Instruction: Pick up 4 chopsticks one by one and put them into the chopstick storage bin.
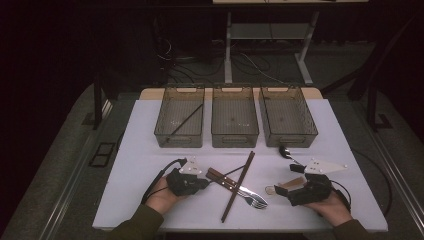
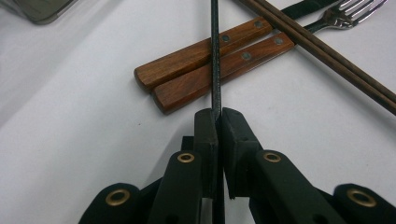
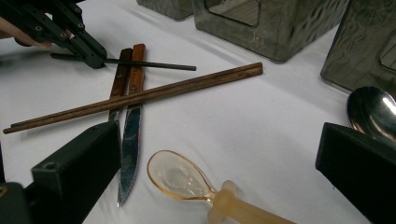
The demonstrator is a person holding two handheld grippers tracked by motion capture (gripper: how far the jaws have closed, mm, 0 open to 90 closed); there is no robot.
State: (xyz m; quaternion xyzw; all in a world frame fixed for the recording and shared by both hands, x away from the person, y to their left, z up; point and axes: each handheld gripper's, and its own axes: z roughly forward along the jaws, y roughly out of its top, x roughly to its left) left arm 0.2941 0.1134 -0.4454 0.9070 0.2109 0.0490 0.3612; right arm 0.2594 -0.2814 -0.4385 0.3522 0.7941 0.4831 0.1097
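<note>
Left gripper [image 2: 218, 119] clamped on black chopstick [image 2: 215, 56] above wooden knife handles [image 2: 210, 63]; right gripper [image 3: 215, 158] gaped wide over amber spoon [image 3: 180, 177]

No text, label, brand, number or sign can be read in any of the views. The bins [image 1: 235, 116], the wooden handles [image 2: 210, 60], the cutlery and the white surface [image 1: 150, 170] around them carry no legible marking.

Glossy wooden knife handles [image 2: 210, 60], shiny metal spoon [image 3: 371, 112]
</note>
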